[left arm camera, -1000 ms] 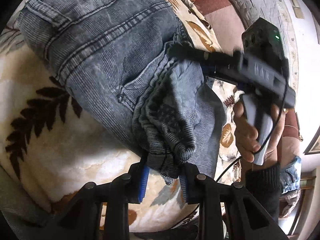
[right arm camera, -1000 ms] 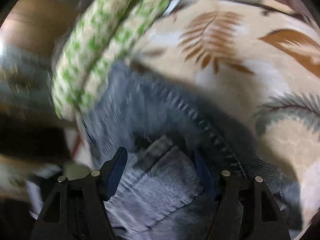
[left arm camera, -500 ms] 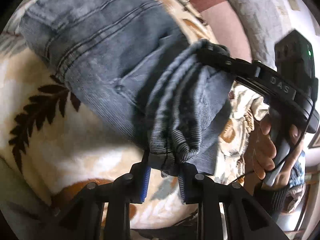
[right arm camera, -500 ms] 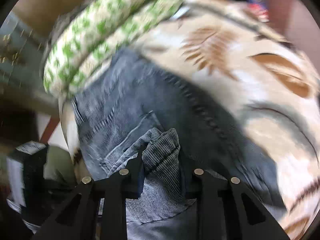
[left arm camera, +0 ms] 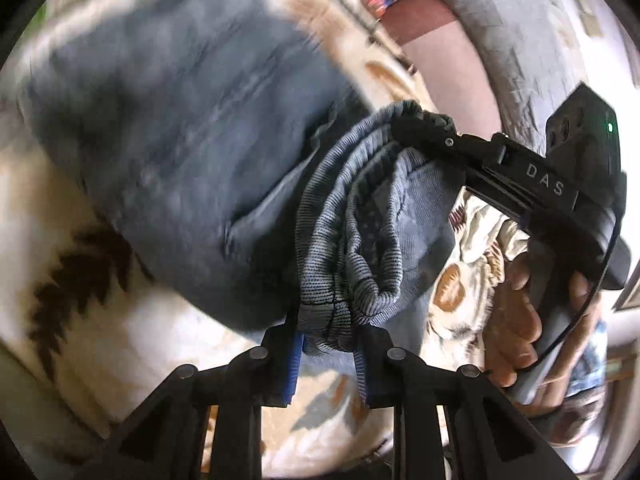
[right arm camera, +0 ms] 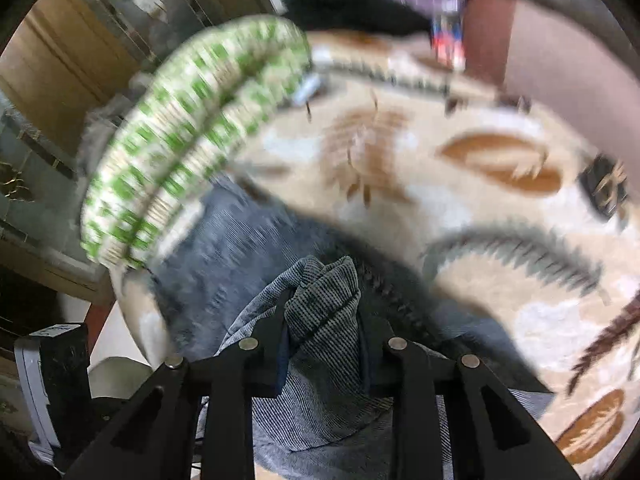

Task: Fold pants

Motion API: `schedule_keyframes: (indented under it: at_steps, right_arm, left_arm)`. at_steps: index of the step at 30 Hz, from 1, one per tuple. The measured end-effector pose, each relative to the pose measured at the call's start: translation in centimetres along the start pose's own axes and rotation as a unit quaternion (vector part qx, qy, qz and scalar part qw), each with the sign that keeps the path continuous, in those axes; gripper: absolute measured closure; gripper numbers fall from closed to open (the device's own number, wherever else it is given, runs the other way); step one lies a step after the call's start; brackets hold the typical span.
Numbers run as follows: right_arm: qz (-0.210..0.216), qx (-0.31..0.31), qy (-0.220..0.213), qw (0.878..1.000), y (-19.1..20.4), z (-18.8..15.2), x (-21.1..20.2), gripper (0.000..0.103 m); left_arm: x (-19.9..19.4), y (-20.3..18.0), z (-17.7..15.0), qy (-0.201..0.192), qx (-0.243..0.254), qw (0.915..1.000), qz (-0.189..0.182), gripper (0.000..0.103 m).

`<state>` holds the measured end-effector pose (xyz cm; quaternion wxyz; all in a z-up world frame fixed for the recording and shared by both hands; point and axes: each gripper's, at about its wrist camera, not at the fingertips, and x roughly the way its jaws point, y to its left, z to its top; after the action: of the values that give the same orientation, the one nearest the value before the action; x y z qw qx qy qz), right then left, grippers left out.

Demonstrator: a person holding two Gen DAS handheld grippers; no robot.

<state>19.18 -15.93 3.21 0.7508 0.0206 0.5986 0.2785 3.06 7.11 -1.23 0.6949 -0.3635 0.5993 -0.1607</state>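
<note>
The grey-blue denim pants (left arm camera: 168,128) lie on a cream blanket with leaf prints (left arm camera: 52,292). My left gripper (left arm camera: 326,354) is shut on a bunched fold of the pants' ribbed edge (left arm camera: 344,264) and holds it above the blanket. My right gripper (left arm camera: 416,128) shows in the left wrist view, clamped on the far end of the same bunched edge. In the right wrist view my right gripper (right arm camera: 322,336) is shut on the bunched denim (right arm camera: 324,300), with the rest of the pants (right arm camera: 240,248) spread beneath.
A green-and-white patterned cushion (right arm camera: 188,136) lies beside the pants at the blanket's edge. A maroon and pink wall (left arm camera: 440,52) stands behind. A small dark object (right arm camera: 604,188) sits on the blanket at the right. The blanket (right arm camera: 500,200) stretches to the right.
My right gripper has shut on the bunched edge of the pants. Both grippers have lifted the edge and carried it over the rest of the pants.
</note>
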Motion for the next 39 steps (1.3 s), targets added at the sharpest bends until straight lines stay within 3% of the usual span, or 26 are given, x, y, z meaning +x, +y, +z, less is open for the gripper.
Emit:
schedule_keyframes:
  at_steps: [4,6,11,14,16,20,24,27,31,35,39]
  right_arm:
    - [0.026,0.006,-0.045,0.999,-0.4,-2.2,-2.5,0.074]
    - [0.047,0.010,-0.090,0.995,-0.9,-3.8,-7.0,0.074]
    - [0.050,0.041,-0.181,0.981,-4.8,-8.1,-19.2,0.074]
    - [0.035,0.062,-0.205,0.976,-8.4,-10.7,-24.1,0.074]
    - [0.045,0.084,-0.205,0.974,-10.7,-11.7,-25.3,0.074]
    - [0.035,0.101,-0.168,0.980,-12.9,-11.7,-22.9,0.074]
    - [0.019,0.046,-0.116,0.992,-9.2,-8.9,-16.4,0.074]
    - [0.024,0.022,-0.071,0.997,-6.9,-5.9,-10.2,0.074]
    - [0.011,-0.003,-0.011,1.000,-4.0,-3.0,-1.7,0.074]
    - [-0.014,0.010,0.016,1.000,-4.1,-2.4,2.6,0.074]
    - [0.012,0.036,0.013,0.999,-5.7,-2.5,2.9,0.072]
  left_arm:
    - [-1.1,-3.9,-2.3,-0.005,0.049,0.9984,-0.027,0.080]
    - [-1.7,-7.0,-3.8,-0.009,0.077,0.9958,-0.049,0.080]
    - [-2.2,-17.6,-7.8,-0.004,0.143,0.9834,-0.111,0.080]
    - [-0.1,-24.4,-10.4,0.022,0.189,0.9729,-0.132,0.080]
    - [2.1,-26.5,-11.2,0.029,0.196,0.9719,-0.127,0.080]
    - [6.6,-25.0,-10.4,0.069,0.136,0.9785,-0.139,0.080]
    - [5.9,-19.7,-7.8,0.028,0.099,0.9886,-0.110,0.080]
    - [5.5,-14.5,-5.3,-0.003,0.070,0.9956,-0.063,0.080]
    - [6.9,-9.1,-2.2,-0.002,0.006,0.9997,-0.025,0.080]
    - [8.7,-8.2,-1.5,0.001,-0.003,1.0000,-0.003,0.080]
    - [10.0,-8.5,-1.1,0.005,0.005,0.9998,0.020,0.072]
